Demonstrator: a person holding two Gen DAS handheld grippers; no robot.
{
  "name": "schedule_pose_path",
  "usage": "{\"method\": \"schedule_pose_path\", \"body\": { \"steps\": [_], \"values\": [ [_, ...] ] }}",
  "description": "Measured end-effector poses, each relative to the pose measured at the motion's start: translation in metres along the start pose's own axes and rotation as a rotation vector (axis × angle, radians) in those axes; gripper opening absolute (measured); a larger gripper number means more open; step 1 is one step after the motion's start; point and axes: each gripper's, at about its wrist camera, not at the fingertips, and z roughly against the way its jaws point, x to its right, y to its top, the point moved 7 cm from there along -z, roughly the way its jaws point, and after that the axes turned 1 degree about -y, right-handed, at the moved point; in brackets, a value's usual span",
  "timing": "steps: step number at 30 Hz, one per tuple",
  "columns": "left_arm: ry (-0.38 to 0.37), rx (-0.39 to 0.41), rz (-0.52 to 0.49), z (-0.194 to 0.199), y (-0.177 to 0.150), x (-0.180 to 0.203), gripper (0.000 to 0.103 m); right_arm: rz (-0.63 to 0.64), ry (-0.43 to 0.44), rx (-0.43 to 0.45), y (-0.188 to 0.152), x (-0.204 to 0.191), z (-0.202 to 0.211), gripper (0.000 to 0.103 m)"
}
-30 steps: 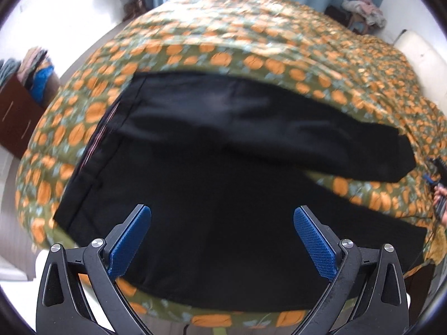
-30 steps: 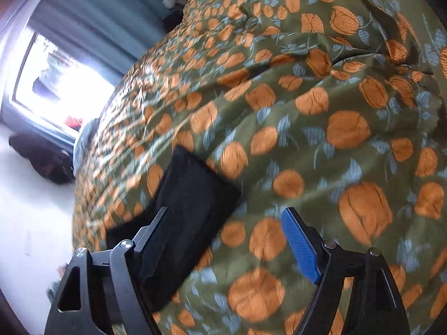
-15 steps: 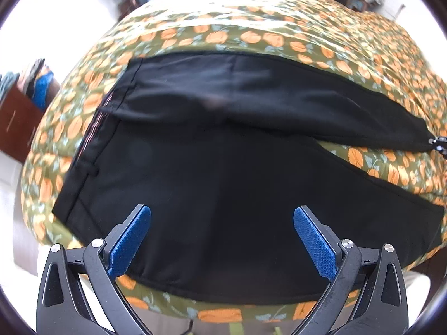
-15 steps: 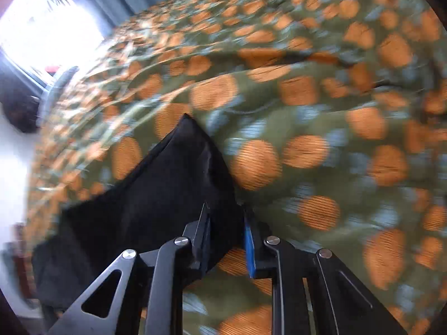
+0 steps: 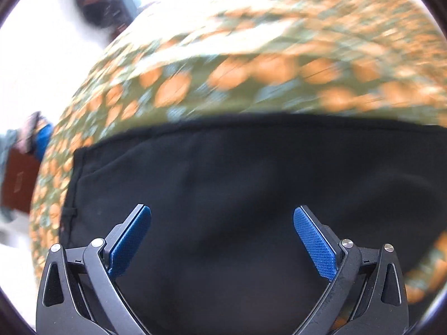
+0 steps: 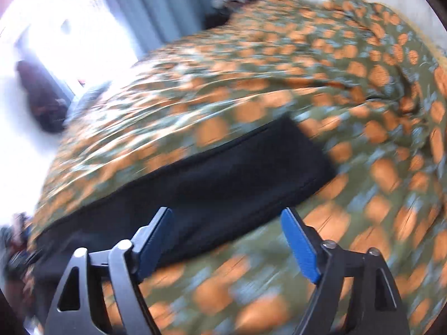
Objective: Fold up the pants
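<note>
Black pants [image 5: 237, 195] lie flat on a green bedspread [image 5: 251, 89] with orange pumpkins. In the left wrist view they fill the lower half, the waist end at the left. My left gripper [image 5: 221, 210] hovers open low over that cloth, gripping nothing. In the right wrist view the pants [image 6: 223, 173] show as one long dark band, the leg hem at the right. My right gripper [image 6: 225, 212] is at the band's near edge. Its jaws are opening, and no cloth is pinched between the pads. Both views are blurred by motion.
The bedspread [image 6: 363, 97] rumples into folds at the far right. Blue curtains [image 6: 156, 8] and a bright window stand beyond the bed, with a dark bag [image 6: 42, 103] on the floor. A brown cabinet [image 5: 14, 181] stands left of the bed.
The right gripper shut on a leg's hem half a second ago, then let go; the two legs, earlier spread apart, now lie as one band. The left gripper dropped closer to the pants.
</note>
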Motion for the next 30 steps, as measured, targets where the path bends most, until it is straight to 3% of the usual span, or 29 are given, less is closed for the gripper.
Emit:
{"method": "schedule_pose_path", "body": {
  "steps": [1,3,5,8,11,16,20,22,25,30],
  "values": [
    [0.027,-0.037,0.026,-0.015,-0.003,-0.012,0.103,0.017,0.021,0.004,-0.013,-0.009,0.006,0.082],
    [-0.036,-0.061,0.120,-0.030,-0.008,-0.033,0.103,0.056,0.029,0.004,-0.039,-0.027,0.011,0.084],
    [-0.041,-0.066,0.195,-0.031,-0.010,-0.053,0.103,0.085,0.018,-0.018,-0.060,-0.034,0.012,0.085],
    [-0.021,-0.050,0.205,-0.014,-0.012,-0.067,0.102,0.090,0.001,-0.047,-0.084,-0.034,0.015,0.085],
    [-0.114,0.041,0.161,0.025,-0.023,-0.057,0.102,0.072,-0.002,-0.059,-0.102,-0.032,0.024,0.085],
    [-0.330,0.132,-0.025,0.105,-0.086,0.014,0.102,0.018,0.023,-0.053,-0.136,-0.037,0.055,0.085],
    [-0.550,0.099,-0.225,0.149,-0.153,0.107,0.102,-0.086,0.090,-0.118,-0.173,-0.040,0.064,0.085],
    [-0.609,0.072,-0.350,0.158,-0.189,0.152,0.102,-0.150,0.094,-0.152,-0.191,-0.033,0.063,0.085],
    [-0.541,0.033,-0.458,0.145,-0.219,0.179,0.102,-0.228,0.075,-0.183,-0.212,-0.019,0.064,0.085],
    [-0.478,0.025,-0.412,0.137,-0.221,0.153,0.102,-0.217,0.057,-0.172,-0.216,-0.016,0.072,0.085]
  ]
}}
